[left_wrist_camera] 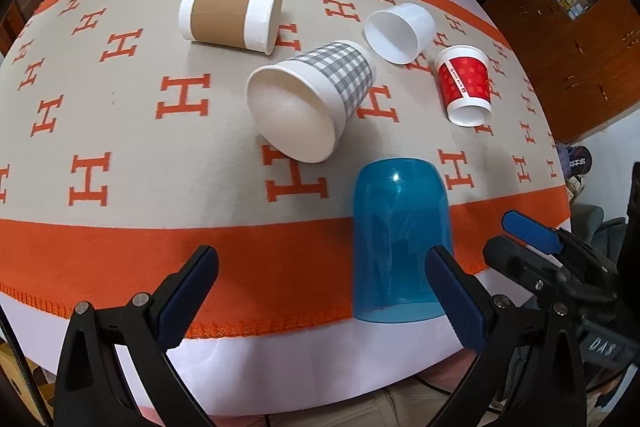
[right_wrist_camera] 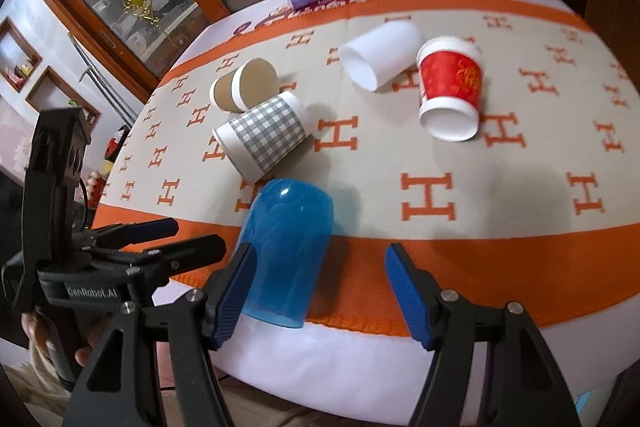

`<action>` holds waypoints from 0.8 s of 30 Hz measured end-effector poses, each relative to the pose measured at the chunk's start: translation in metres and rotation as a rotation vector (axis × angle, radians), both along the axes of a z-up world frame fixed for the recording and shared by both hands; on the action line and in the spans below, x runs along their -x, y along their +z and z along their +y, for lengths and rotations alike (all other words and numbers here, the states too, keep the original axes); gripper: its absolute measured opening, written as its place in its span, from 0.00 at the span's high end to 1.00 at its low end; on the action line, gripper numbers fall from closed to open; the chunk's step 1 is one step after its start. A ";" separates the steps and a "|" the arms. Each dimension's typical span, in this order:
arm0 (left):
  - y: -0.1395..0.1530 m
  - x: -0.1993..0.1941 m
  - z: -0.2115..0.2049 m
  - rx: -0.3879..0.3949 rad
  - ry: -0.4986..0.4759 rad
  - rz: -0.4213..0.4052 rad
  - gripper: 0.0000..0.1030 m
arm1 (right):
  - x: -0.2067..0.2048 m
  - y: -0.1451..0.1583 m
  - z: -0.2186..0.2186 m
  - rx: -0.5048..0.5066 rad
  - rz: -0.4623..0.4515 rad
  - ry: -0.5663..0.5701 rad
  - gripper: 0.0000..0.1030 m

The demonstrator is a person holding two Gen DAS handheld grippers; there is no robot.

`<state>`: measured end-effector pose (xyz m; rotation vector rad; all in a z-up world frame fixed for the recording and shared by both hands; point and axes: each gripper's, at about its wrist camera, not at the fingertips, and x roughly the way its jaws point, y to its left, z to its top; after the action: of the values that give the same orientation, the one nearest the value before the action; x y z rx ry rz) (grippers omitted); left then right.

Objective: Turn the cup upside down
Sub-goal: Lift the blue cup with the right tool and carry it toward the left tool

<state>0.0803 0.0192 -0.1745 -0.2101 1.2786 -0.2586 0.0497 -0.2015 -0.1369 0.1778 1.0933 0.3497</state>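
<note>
The blue cup [left_wrist_camera: 400, 239] stands mouth-down at the near edge of the surface [left_wrist_camera: 120, 131], so its flip looks finished. Both hand-held grippers are open and empty: the left [left_wrist_camera: 322, 291] just left of the blue cup, the right [right_wrist_camera: 316, 291] just right of it. Beyond the blue cup four paper cups lie on their sides; the checked cup [left_wrist_camera: 312, 99] is closest, a likely next grasp across its wall. The blue cup's rim contact is hard to judge.

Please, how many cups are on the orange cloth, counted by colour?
Blue cup, upside down: 1
Brown-sleeved cup, on its side: 1
Grey-checked cup, on its side: 1
Plain white cup, on its side: 1
Red cup, on its side: 1
Total: 5
</note>
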 end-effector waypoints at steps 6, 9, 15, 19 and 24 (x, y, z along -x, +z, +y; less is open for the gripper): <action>0.000 -0.005 -0.008 0.025 -0.020 0.000 0.01 | 0.007 0.005 -0.011 0.031 -0.077 -0.050 0.35; -0.002 -0.010 -0.010 0.056 -0.023 0.000 0.01 | 0.009 0.005 -0.017 0.066 -0.110 -0.082 0.35; -0.007 -0.023 -0.010 0.152 -0.006 0.005 0.01 | 0.003 -0.007 -0.031 0.032 -0.065 -0.115 0.35; -0.018 -0.035 -0.016 0.169 -0.018 0.043 0.01 | 0.000 -0.018 -0.035 0.003 -0.020 -0.118 0.35; -0.028 -0.046 -0.025 0.165 -0.036 0.089 0.04 | -0.005 -0.030 -0.042 -0.050 0.021 -0.122 0.35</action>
<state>0.1266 -0.0063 -0.2023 -0.3430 1.3508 -0.3896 0.0551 -0.2430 -0.1669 0.2918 1.0900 0.2670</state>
